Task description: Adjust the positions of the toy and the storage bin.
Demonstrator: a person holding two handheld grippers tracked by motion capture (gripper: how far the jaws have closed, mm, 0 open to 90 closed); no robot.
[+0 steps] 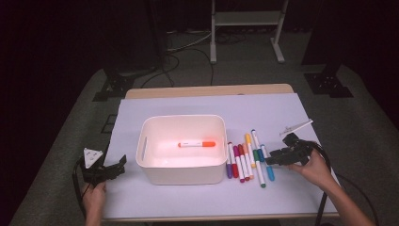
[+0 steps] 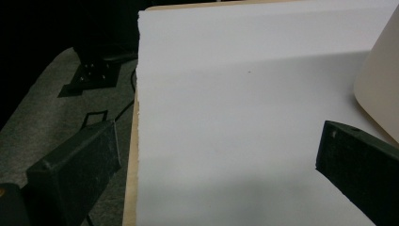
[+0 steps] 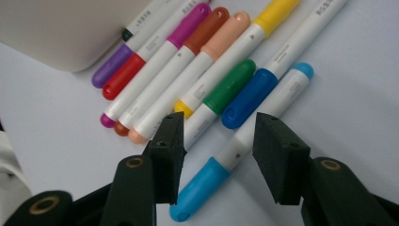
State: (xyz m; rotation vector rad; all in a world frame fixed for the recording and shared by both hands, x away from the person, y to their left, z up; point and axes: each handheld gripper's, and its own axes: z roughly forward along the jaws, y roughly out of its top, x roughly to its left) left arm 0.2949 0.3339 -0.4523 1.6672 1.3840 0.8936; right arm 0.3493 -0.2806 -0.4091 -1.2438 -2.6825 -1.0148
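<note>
- Light blue plastic is what I am aiming at: the light blue marker (image 3: 244, 141) lies flat on the worktop (image 1: 188, 106) at the right end of the row of markers (image 1: 242, 160), just beside the dark blue one (image 3: 251, 96).
- My right tongs (image 3: 219, 146) stand open, with one jaw on each side of this marker's white barrel; I cannot tell if a jaw already touches it.
- My left tongs (image 2: 216, 165) are also open and hold nothing; they rest over bare white paper, left of the white bin (image 1: 183, 148).
- I judge the marker to be light and stiff, but round and smooth, so it may roll or slip between the jaws.
- I would take hold on the white barrel near its middle, not on the cap, so it stays level when lifted.
- Its neighbours lie very close, so the inner jaw could push the dark blue marker aside.
- From the high view I see what the right gripper view does not: an orange marker (image 1: 197, 144) lying inside the bin, and a syringe-like thing (image 1: 296, 127) on the paper beyond my right hand (image 1: 315, 167).
- From the right gripper view I see how the jaws stand around the barrel, which is too small in the high view.
</note>
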